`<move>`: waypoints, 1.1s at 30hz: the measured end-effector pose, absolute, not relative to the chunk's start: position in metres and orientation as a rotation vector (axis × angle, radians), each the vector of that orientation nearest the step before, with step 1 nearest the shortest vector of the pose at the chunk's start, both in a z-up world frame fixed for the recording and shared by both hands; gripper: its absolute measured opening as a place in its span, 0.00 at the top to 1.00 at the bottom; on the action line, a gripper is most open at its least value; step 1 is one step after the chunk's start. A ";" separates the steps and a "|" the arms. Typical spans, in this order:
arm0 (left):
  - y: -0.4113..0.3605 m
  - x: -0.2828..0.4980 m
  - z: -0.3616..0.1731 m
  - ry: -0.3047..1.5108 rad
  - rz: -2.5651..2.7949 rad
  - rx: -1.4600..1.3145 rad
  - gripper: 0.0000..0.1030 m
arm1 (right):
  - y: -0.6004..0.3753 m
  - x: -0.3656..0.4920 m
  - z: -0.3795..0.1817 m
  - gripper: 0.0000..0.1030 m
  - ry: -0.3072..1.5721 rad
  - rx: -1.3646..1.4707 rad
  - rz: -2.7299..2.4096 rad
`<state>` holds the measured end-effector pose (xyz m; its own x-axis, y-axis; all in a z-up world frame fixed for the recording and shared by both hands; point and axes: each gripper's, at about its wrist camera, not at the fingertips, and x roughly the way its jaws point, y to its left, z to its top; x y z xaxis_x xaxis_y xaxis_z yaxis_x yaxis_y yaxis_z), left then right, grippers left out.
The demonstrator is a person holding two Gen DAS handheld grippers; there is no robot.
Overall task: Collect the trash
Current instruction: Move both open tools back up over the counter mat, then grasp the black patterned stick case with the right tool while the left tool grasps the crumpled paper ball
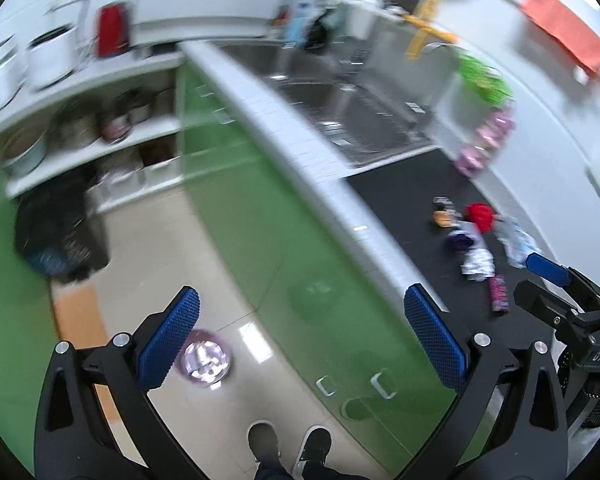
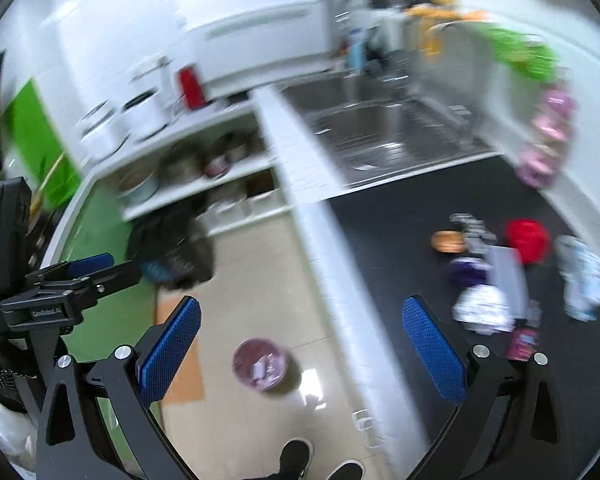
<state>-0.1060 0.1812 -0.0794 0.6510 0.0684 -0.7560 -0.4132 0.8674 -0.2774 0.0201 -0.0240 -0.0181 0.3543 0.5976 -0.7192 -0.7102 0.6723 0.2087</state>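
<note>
Both grippers: held high beside the counter, tilted down, jaws wide, empty.
Left gripper: over floor.
Right gripper: over counter edge.
Trash: heaped on counter.
Bin: on floor.

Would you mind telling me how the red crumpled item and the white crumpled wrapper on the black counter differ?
The red crumpled item is a plain bright red, while the white crumpled wrapper is pale with faint print. The red one lies farther back towards the wall; the white one lies nearer the right gripper. The red one looks rounded and bunched; the white one spreads flatter. Both rest on the black counter in the same litter cluster, untouched, with the gripper's fingers open.
</note>
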 end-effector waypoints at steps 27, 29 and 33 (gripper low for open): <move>0.025 0.103 -0.108 0.980 -0.050 -0.214 0.03 | -0.178 0.135 -0.117 0.06 1.074 -0.083 0.435; 0.023 0.111 -0.114 0.998 -0.054 -0.215 0.03 | -0.174 0.142 -0.130 0.06 1.105 -0.090 0.424; 0.020 0.124 -0.125 1.026 -0.059 -0.210 0.03 | -0.166 0.153 -0.150 0.06 1.155 -0.107 0.404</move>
